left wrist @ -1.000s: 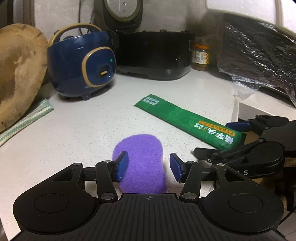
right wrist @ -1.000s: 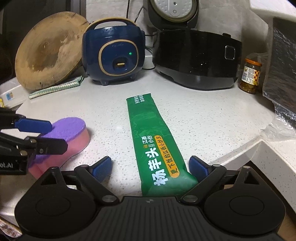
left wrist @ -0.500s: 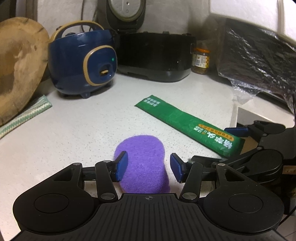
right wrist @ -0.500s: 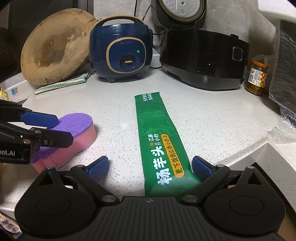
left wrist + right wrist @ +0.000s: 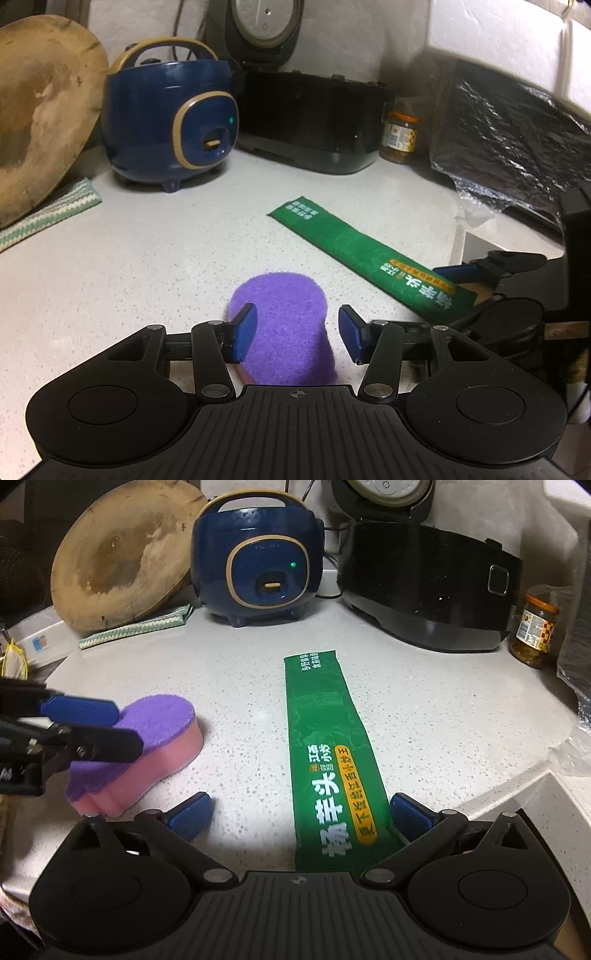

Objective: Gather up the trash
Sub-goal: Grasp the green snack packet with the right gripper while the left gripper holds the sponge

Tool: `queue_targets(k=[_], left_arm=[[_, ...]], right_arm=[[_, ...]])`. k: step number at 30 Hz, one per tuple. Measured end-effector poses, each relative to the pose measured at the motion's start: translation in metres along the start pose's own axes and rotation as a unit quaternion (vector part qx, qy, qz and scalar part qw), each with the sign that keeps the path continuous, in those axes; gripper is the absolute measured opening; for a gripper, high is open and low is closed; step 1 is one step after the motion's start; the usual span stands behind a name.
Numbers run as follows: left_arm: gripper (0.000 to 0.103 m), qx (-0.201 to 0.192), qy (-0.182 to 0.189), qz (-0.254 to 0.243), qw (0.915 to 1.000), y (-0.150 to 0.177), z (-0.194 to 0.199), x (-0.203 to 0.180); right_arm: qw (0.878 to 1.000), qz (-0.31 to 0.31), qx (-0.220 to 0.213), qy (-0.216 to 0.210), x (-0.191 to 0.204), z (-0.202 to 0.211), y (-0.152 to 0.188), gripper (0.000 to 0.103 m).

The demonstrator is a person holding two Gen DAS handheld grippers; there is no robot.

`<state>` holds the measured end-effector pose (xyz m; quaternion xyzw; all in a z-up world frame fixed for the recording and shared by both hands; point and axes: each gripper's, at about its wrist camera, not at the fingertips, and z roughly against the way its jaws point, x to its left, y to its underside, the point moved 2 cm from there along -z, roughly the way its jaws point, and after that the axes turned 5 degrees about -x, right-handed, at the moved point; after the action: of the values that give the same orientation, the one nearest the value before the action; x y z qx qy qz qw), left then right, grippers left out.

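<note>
Left wrist view. Left gripper (image 5: 295, 334) set wide apart, pads straddling the near half of the purple sponge (image 5: 282, 325), 1 pad (image 5: 243, 332) at the sponge's 9 o'clock edge, the other clear of it at 3 o'clock; no squeeze visible, nothing held. Green wrapper (image 5: 364, 258) flat on the speckled countertop (image 5: 155, 258), off at 2 o'clock from these tongs, long axis running from 11 o'clock far end to 4 o'clock near end, that near end reaching the right gripper (image 5: 480, 291) at the frame's right edge.

Right wrist view. Right gripper (image 5: 301, 812) spread to its widest, jaws having just been opening, with the near end of the green wrapper (image 5: 328, 760) lying between them, close by the 3 o'clock pad (image 5: 412, 814) and well apart from the 9 o'clock pad; no pressure on it, so not gripped. Long axis nearly straight ahead toward 12 o'clock, tipped slightly to 11. Right hand plainly the nearer one for this piece. Purple sponge (image 5: 166, 716) at 10 o'clock, pink underneath, with the left gripper (image 5: 99, 727) over it.

Look of the wrapper: long, thin, flat strip of glossy green film, white and yellow lettering on the near half, small white print at the far end, likely empty and limp, so probably prone to sliding rather than lifting under a flat pinch.
</note>
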<state>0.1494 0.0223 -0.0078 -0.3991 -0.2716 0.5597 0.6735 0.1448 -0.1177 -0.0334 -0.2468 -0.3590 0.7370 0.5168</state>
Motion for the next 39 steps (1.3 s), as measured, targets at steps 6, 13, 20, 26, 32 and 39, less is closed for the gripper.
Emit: queue_targets(k=[6,13,20,26,32,39], left_arm=[[0.054,-0.025,-0.011,0.002,0.9996,-0.002,0.02,0.005],[0.054,-0.031,-0.005,-0.03,0.999,-0.004,0.027,-0.003],[0.056,0.014,-0.037,-0.089,0.9953,0.01,-0.001,-0.028],[0.057,-0.002,-0.04,-0.056,0.9976,0.007,0.003,-0.017],[0.058,0.004,-0.06,-0.032,0.9977,0.005,0.0,-0.001],[0.058,0.007,-0.049,-0.035,0.9982,0.004,-0.004,-0.005]], right_arm=[[1.0,0.003,-0.017,0.008,0.012,0.002,-0.004,0.047],[1.0,-0.003,-0.018,-0.016,0.03,0.021,0.006,0.04],[1.0,-0.013,-0.024,-0.009,0.019,0.025,0.009,0.04],[0.999,-0.009,-0.032,-0.011,0.014,0.027,0.013,0.041],[0.999,-0.005,-0.032,-0.01,0.015,0.028,0.013,0.043],[0.999,-0.002,-0.033,-0.007,0.016,0.027,0.014,0.047]])
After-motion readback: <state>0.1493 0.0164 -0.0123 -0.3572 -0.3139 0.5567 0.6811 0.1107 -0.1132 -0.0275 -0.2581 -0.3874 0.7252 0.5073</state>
